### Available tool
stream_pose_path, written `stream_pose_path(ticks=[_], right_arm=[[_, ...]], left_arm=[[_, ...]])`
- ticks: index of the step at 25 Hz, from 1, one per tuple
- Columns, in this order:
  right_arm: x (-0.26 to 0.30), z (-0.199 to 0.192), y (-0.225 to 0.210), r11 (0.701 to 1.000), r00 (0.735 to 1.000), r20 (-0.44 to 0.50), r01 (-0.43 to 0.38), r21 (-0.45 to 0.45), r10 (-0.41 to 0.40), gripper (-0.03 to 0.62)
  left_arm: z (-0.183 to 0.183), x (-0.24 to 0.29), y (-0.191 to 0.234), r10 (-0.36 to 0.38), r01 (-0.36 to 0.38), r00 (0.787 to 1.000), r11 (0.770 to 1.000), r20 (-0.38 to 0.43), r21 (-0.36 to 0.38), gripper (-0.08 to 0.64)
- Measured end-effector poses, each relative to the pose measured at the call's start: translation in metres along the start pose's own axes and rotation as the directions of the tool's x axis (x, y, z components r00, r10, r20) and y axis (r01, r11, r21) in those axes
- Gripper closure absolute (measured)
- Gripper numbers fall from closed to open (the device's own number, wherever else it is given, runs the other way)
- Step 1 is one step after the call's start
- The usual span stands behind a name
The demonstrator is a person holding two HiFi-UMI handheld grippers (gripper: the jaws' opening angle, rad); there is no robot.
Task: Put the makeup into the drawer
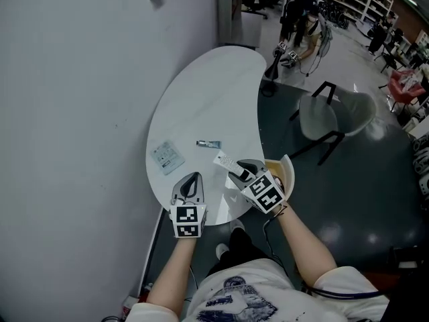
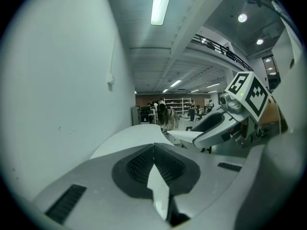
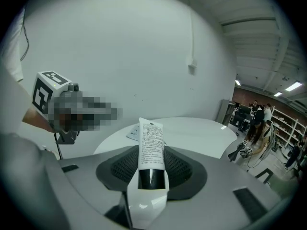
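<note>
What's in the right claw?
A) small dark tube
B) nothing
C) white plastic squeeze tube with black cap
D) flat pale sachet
C: the right gripper view shows the white plastic squeeze tube with black cap clamped between the pads of the right claw; the flat pale sachet and small dark tube lie on the table.

Table (image 1: pixel 201 92): white. Tube (image 3: pixel 150 150): white, fine dark print, black cap. Left gripper (image 1: pixel 190 180), right gripper (image 1: pixel 236 172): grey, cubes with black-and-white square markers. Floor (image 1: pixel 348 200): dark grey.
</note>
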State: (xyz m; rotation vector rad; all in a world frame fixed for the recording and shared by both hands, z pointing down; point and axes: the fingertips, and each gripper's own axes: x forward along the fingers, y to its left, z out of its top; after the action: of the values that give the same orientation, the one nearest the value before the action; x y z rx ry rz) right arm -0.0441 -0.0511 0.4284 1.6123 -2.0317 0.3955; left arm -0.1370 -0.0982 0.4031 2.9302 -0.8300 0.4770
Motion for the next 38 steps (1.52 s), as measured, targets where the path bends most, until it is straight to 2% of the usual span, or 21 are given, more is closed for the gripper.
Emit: stream_pose_path(ticks=[10, 17, 27, 38], right_arm=[[-0.043, -0.027, -0.004, 0.998, 0.998, 0.009, 0.054, 0.043, -0.055, 0.413], [-0.067, -0.056, -0.04, 0.991, 0.995, 0.008, 0.102, 0.087, -0.103, 0.413], [-0.086, -0.118, -0.104, 0.982, 0.994, -0.031, 0.104, 0.159, -0.101, 0.413], [-0.085, -0.199, -0.156, 0.968, 0.992, -0.112, 0.086, 0.237, -0.061, 0.414]], left_arm=[[-0.004, -0.001, -0.045, -0.056, 0.056, 0.998, 0.998, -0.005, 0.01, 0.52], [-0.003, 0.026, -0.088, -0.115, 0.116, 0.993, 0.993, -0.023, 0.032, 0.52], [-0.013, 0.092, -0.153, -0.153, 0.157, 0.984, 0.987, -0.086, 0.045, 0.52], [-0.044, 0.161, -0.204, -0.163, 0.168, 0.974, 0.985, -0.157, 0.023, 0.52]])
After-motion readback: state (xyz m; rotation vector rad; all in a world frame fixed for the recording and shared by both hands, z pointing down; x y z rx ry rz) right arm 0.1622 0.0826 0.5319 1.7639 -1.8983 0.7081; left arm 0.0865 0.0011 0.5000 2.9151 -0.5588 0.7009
